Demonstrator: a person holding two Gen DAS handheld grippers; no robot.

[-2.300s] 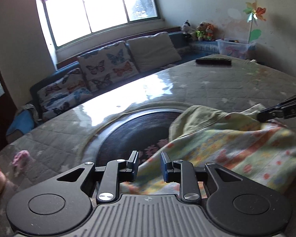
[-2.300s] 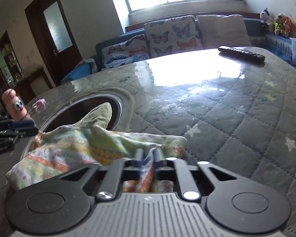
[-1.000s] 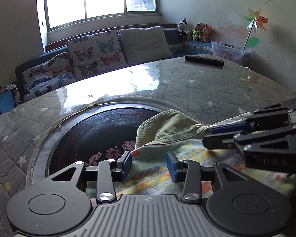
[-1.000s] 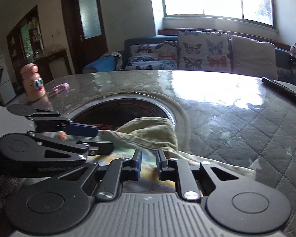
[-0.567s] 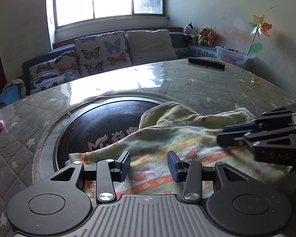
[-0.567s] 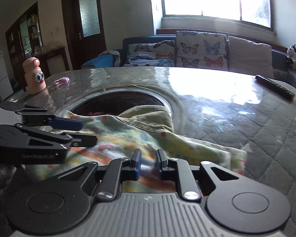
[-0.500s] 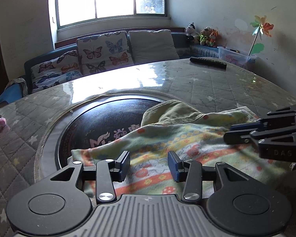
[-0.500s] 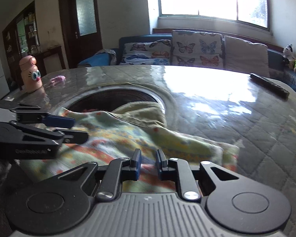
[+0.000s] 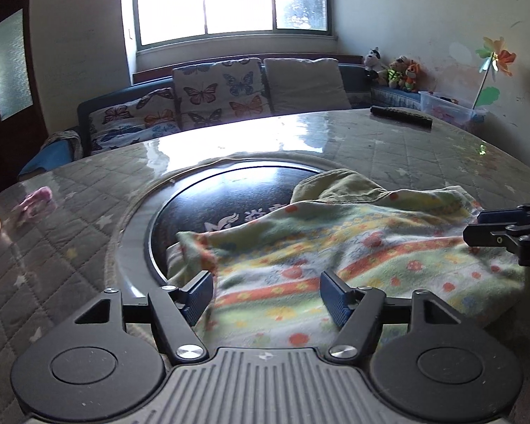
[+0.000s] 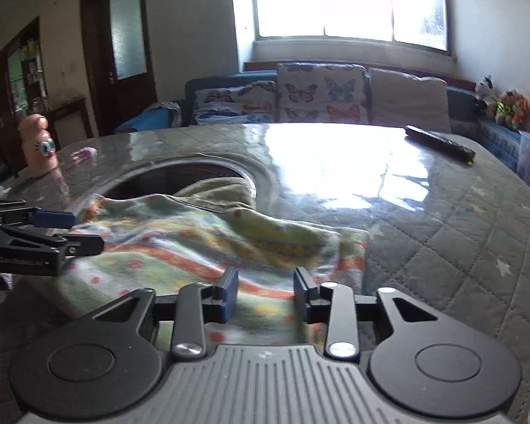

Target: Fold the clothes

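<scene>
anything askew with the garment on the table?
Yes. The floral garment lies rumpled, not flat: its left corner is bunched up, and part drapes over the dark round inset. Both grippers' jaws stand open, off it.

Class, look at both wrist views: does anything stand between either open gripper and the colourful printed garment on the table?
Nothing visible does. The colourful printed garment lies flat right in front of the left gripper and the right gripper, both open, with cloth showing between their fingers. The black remote control lies well beyond it.
</scene>
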